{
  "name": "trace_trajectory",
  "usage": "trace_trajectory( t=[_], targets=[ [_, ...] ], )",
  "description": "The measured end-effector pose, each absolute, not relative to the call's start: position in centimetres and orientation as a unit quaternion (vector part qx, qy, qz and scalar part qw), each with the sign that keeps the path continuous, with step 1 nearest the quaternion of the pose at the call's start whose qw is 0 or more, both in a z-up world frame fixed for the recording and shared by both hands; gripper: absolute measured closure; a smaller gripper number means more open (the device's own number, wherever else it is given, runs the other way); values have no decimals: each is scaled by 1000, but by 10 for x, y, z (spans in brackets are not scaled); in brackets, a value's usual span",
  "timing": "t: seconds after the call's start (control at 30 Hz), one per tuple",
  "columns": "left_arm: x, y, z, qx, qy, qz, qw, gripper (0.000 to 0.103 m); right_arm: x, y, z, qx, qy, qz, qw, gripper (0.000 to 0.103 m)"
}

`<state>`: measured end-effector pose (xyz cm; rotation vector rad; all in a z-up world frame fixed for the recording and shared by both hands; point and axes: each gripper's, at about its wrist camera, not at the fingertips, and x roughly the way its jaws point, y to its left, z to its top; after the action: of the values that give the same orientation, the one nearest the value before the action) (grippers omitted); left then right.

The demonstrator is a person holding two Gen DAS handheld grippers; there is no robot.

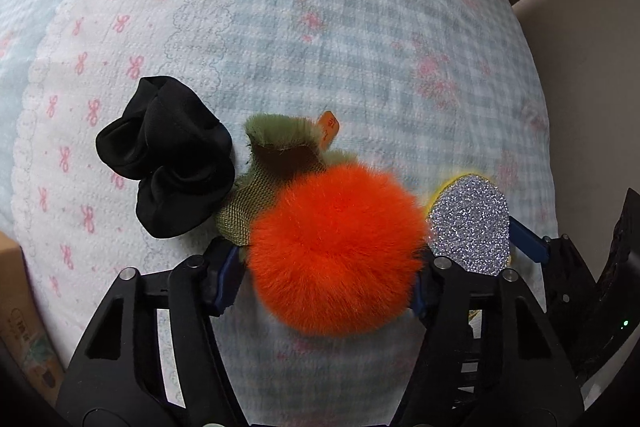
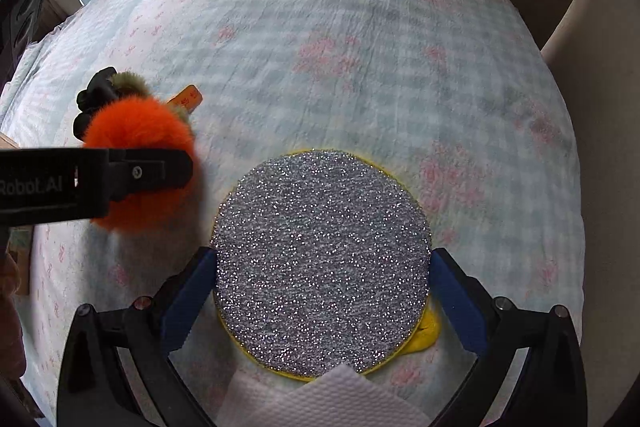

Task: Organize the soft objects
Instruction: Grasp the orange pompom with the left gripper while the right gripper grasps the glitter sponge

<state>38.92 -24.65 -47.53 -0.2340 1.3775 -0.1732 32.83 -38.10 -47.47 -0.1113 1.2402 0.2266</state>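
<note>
Sorting has barely begun: the left gripper (image 1: 332, 263) squeezes the orange pompom (image 1: 336, 247) on the bed (image 1: 360, 27); the right gripper (image 2: 320, 291) straddles the glitter pad (image 2: 320, 263), fingers open. The black cloth (image 1: 168, 155) lies untouched, far left.

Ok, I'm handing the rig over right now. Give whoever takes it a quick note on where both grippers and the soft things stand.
Left gripper: closed around the orange pom-pom, fur filling the gap.
Right gripper: straddles the glittery silver round pad; contact unclear, treat as open.
Black scrunchie and olive furry piece lie on the quilt beside the pom-pom.
Done: nothing visibly sorted.
Left: lift and place everything.
</note>
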Motion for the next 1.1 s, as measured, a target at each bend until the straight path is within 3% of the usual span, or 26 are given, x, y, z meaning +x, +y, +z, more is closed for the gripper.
trace_trajectory(
  t=[0.1, 0.27, 0.4, 0.5, 1.1],
  targets=[
    [390, -246, -479, -100, 630, -79, 766, 63, 328, -381, -476, -56, 577, 108, 807, 3],
    [389, -238, -480, -97, 624, -85, 770, 68, 323, -381, -474, -56, 570, 107, 813, 15],
    [385, -237, -477, -94, 619, -89, 775, 69, 321, -372, -470, -67, 563, 123, 814, 48],
    [381, -236, -469, -93, 616, -91, 777, 69, 319, -362, -464, -76, 560, 133, 814, 64],
    [354, -225, -376, -96, 576, -112, 804, 69, 314, -362, -391, -25, 534, 108, 838, 67]
  ],
)
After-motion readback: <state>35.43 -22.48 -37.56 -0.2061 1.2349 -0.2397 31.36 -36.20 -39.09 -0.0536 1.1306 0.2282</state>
